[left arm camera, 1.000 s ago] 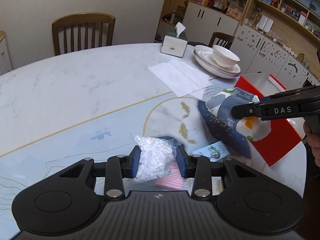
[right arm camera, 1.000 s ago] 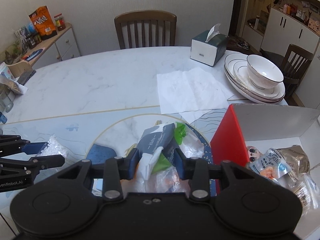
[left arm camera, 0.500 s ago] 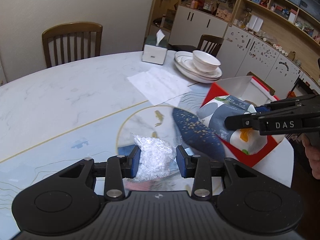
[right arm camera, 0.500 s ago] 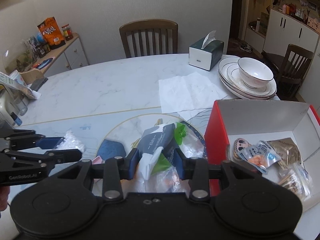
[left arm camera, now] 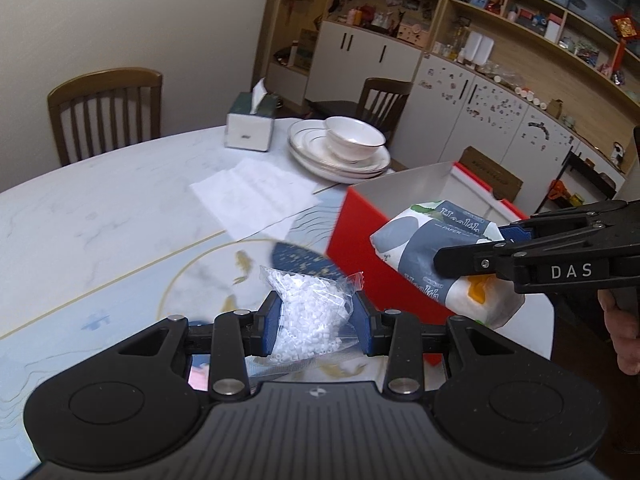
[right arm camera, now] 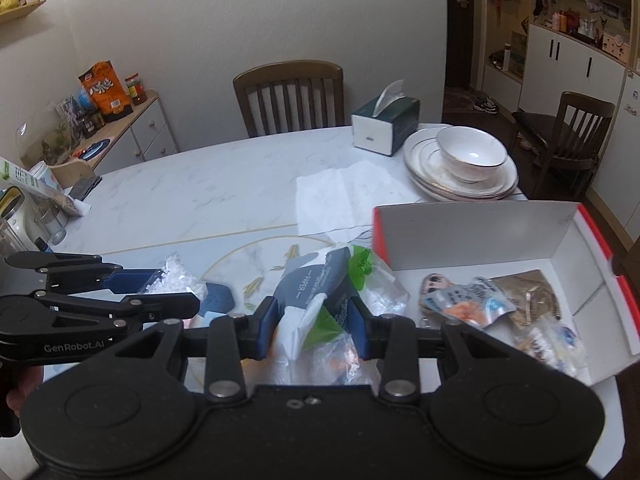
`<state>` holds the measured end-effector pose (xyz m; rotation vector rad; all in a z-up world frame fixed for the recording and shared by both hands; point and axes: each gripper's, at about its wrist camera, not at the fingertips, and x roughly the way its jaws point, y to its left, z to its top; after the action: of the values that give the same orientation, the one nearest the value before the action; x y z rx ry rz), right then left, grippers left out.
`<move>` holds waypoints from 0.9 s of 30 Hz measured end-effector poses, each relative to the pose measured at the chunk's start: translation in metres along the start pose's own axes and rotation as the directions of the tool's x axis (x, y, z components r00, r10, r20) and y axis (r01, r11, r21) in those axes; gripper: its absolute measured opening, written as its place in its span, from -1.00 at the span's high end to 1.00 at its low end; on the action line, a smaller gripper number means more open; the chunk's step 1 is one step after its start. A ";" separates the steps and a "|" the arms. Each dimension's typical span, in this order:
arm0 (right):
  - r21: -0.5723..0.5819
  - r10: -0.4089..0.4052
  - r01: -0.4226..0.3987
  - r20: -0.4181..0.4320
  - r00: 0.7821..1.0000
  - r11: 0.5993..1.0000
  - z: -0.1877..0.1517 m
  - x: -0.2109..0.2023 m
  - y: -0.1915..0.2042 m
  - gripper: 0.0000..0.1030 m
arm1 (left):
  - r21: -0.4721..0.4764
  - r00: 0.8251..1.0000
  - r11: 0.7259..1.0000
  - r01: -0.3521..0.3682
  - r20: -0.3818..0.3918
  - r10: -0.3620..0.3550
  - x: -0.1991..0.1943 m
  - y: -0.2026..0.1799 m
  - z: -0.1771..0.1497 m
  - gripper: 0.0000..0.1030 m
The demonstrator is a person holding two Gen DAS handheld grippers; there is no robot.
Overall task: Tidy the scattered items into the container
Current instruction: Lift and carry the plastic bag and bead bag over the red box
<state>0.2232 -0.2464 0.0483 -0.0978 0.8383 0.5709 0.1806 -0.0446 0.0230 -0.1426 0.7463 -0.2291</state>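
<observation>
Carrying two at once: left gripper (left arm camera: 314,322) clenched on bag of white beads (left arm camera: 308,312); right gripper (right arm camera: 312,330) clamped on tissue pack (right arm camera: 316,292), both lifted clear to drop into red box (right arm camera: 572,236).

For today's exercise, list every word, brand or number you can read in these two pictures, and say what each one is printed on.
"DAS": side of the right gripper.
"GenRobot.AI": side of the left gripper.
"PAPER": tissue pack held by the right gripper; a larger word above it is cut off, seemingly "Health".
Orange snack bag on the side cabinet: large characters, too blurred to read.
Packets in the red box: print too small to read.
</observation>
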 end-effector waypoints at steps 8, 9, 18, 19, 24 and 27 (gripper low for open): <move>0.023 -0.007 0.006 0.028 1.000 1.000 -0.004 -0.018 -0.034 0.29 | 0.034 1.000 0.999 0.028 0.003 -0.028 0.014 -0.038 0.011 0.29; 0.026 -0.009 0.008 0.031 0.999 1.000 -0.004 -0.019 -0.038 0.29 | 0.038 0.999 0.999 0.032 0.002 -0.032 0.016 -0.043 0.013 0.29; 0.061 -0.051 0.048 0.050 0.997 0.997 -0.009 -0.034 -0.088 0.29 | 0.089 0.998 0.994 0.063 -0.006 -0.063 0.037 -0.086 0.027 0.29; 0.066 -0.058 0.054 0.051 0.997 0.996 -0.009 -0.036 -0.094 0.28 | 0.096 0.998 0.993 0.068 -0.008 -0.068 0.041 -0.091 0.029 0.29; 0.092 -0.083 0.078 0.057 0.995 0.993 -0.011 -0.041 -0.122 0.28 | 0.135 0.996 0.987 0.088 -0.023 -0.086 0.058 -0.118 0.037 0.29; 0.099 -0.093 0.086 0.059 0.994 0.991 -0.011 -0.043 -0.135 0.28 | 0.158 0.995 0.982 0.099 -0.036 -0.094 0.070 -0.133 0.041 0.29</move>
<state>0.2627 -0.3832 0.0529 -0.0292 0.7939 0.4465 0.2378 -0.1893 0.0342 -0.0235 0.7465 -0.3829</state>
